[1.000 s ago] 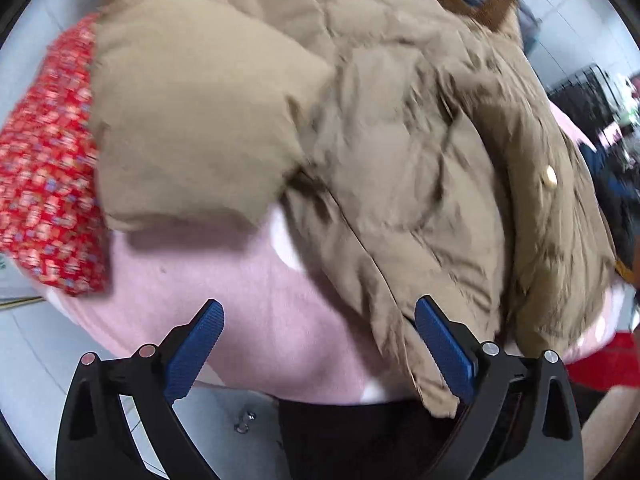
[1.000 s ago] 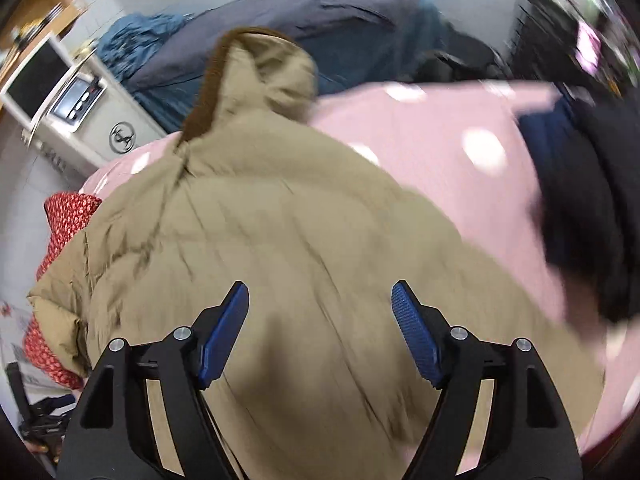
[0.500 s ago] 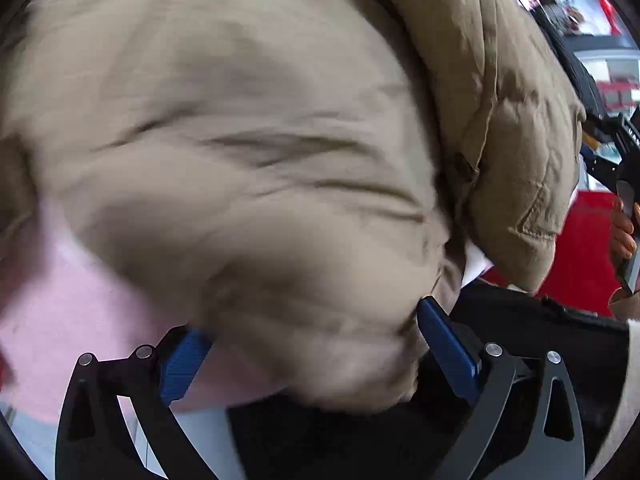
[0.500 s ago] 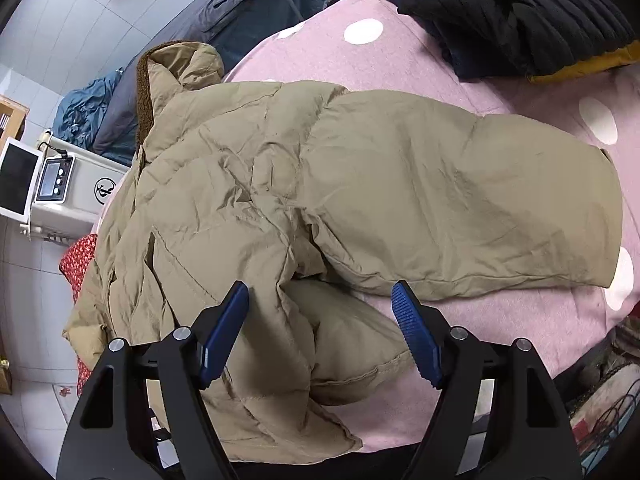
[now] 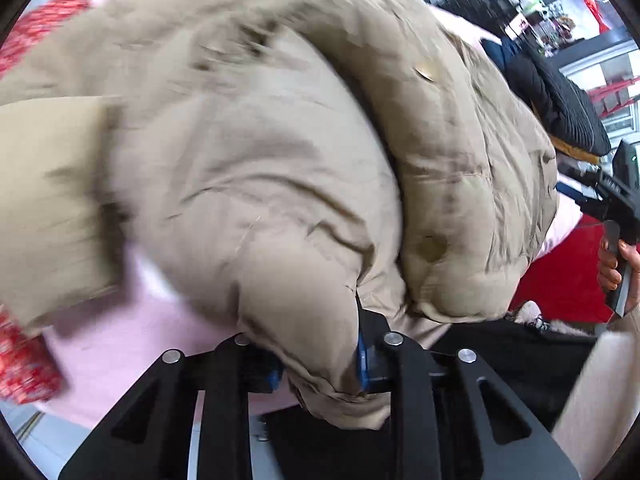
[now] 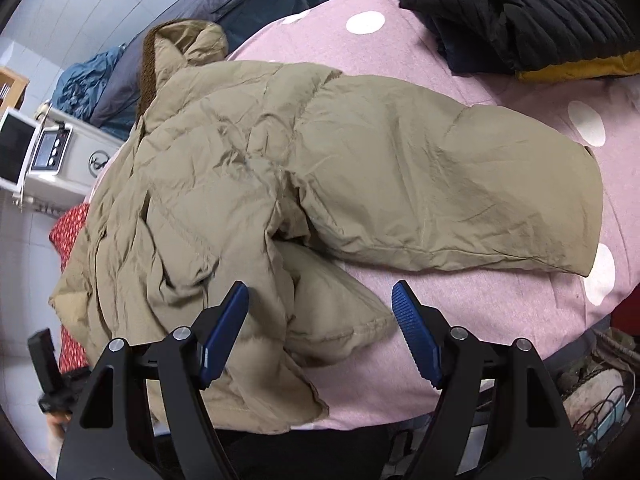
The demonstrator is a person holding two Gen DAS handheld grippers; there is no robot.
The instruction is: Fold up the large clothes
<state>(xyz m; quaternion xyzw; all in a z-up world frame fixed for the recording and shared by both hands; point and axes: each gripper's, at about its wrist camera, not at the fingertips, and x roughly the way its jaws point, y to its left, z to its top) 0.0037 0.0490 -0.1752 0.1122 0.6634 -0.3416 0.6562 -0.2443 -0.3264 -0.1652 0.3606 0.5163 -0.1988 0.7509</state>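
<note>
A tan puffer jacket [image 6: 304,168] with a brown-lined hood lies spread on a pink dotted bed cover [image 6: 500,312], one sleeve stretched to the right. My left gripper [image 5: 320,364] is shut on the jacket's hem [image 5: 312,320] near the bed's front edge; the bunched fabric hides most of its blue pads. My right gripper [image 6: 320,332] is open and empty, hovering above the crumpled lower part of the jacket. The right gripper also shows at the right edge of the left wrist view [image 5: 612,204].
A black quilted jacket [image 6: 520,12] lies folded at the bed's far right. A red patterned cloth [image 5: 24,364] sits at the left edge. Grey and blue garments [image 6: 224,8] are piled behind the hood. A white appliance [image 6: 52,152] stands at the left.
My left gripper has moved onto the jacket's hem and closed on it, bunching the fabric. My right gripper pulled back from over the jacket and stays open.
</note>
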